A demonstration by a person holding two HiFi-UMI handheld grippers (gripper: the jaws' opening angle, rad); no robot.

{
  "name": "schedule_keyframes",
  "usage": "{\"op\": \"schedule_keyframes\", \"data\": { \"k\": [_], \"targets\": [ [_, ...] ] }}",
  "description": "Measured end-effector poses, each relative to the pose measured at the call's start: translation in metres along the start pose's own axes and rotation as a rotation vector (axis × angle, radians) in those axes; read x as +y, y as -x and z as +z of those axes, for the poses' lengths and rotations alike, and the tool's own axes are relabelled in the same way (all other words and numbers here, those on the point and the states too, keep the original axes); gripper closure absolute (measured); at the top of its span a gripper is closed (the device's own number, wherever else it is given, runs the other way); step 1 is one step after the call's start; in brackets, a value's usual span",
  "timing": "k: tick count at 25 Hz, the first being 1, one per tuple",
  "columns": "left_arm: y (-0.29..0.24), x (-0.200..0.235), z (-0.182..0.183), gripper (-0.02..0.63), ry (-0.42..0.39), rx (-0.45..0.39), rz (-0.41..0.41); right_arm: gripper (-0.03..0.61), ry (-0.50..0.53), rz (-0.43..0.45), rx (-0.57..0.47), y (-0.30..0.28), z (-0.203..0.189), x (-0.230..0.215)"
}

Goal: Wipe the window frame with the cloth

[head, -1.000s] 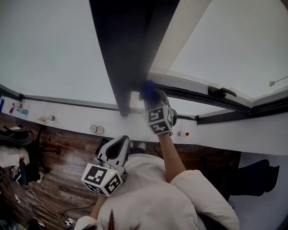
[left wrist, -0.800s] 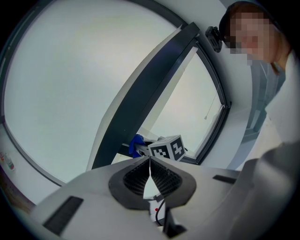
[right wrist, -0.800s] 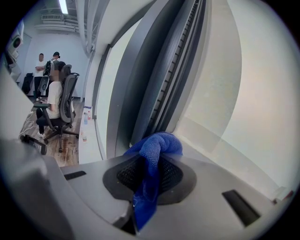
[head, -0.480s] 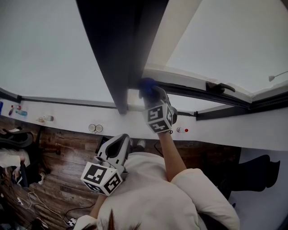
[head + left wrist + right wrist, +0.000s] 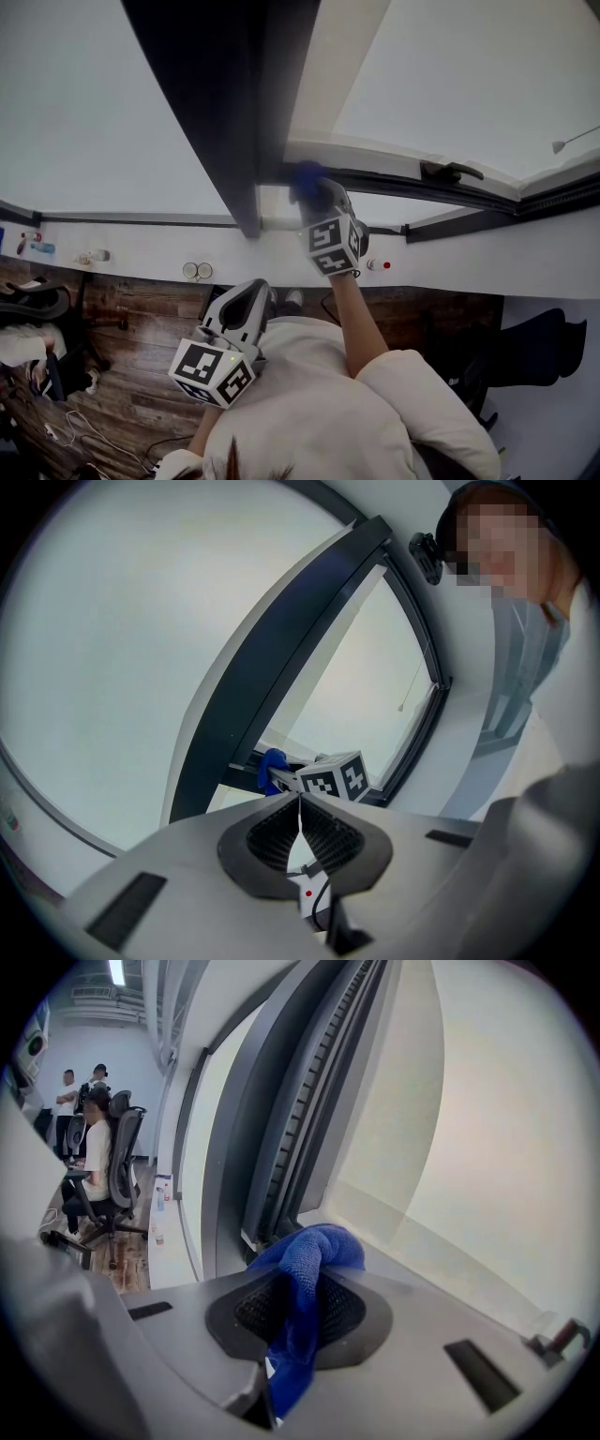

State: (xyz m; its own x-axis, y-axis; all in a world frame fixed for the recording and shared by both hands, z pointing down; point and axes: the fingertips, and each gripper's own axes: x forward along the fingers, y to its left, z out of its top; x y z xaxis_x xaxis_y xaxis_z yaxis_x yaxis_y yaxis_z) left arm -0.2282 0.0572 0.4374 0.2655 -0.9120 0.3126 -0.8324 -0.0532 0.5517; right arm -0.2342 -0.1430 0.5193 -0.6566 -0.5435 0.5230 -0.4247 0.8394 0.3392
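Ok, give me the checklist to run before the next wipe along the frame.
1. Blue cloth clamped in the right gripper's jaws: ok.
2. Cloth sits at the window frame's lower corner: ok.
3. Left gripper shut, empty, held low and away from the window: ok.
4. Rail to the right of the cloth free: not ok, a dark handle sits on it.
5. Frame clean: cannot tell.

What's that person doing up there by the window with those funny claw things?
A person is cleaning the window. The right claw is shut on a blue cloth and holds it up against the window frame, in the corner beside the dark post. The left claw is shut with nothing in it, waiting lower down near the person's chest.
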Motion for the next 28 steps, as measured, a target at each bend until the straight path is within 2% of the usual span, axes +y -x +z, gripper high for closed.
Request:
{"op": "schedule_keyframes", "data": {
  "k": [15, 23, 28],
  "targets": [
    [-0.009, -0.009, -0.003, 0.603, 0.007, 0.012, -0.025, 0.518, -0.016, -0.024, 0.02, 0.01, -0.014, -0.017],
    [-0.017, -0.017, -0.014, 0.603, 0.017, 0.044, -0.043, 0.518, -0.015, -0.024, 0.024, 0.011, -0.016, -0.022],
    [-0.023, -0.007, -0.016, 0.603, -0.039, 0.068, -0.01, 0.518, -0.016, -0.015, 0.013, 0.011, -0.015, -0.022]
  ]
}}
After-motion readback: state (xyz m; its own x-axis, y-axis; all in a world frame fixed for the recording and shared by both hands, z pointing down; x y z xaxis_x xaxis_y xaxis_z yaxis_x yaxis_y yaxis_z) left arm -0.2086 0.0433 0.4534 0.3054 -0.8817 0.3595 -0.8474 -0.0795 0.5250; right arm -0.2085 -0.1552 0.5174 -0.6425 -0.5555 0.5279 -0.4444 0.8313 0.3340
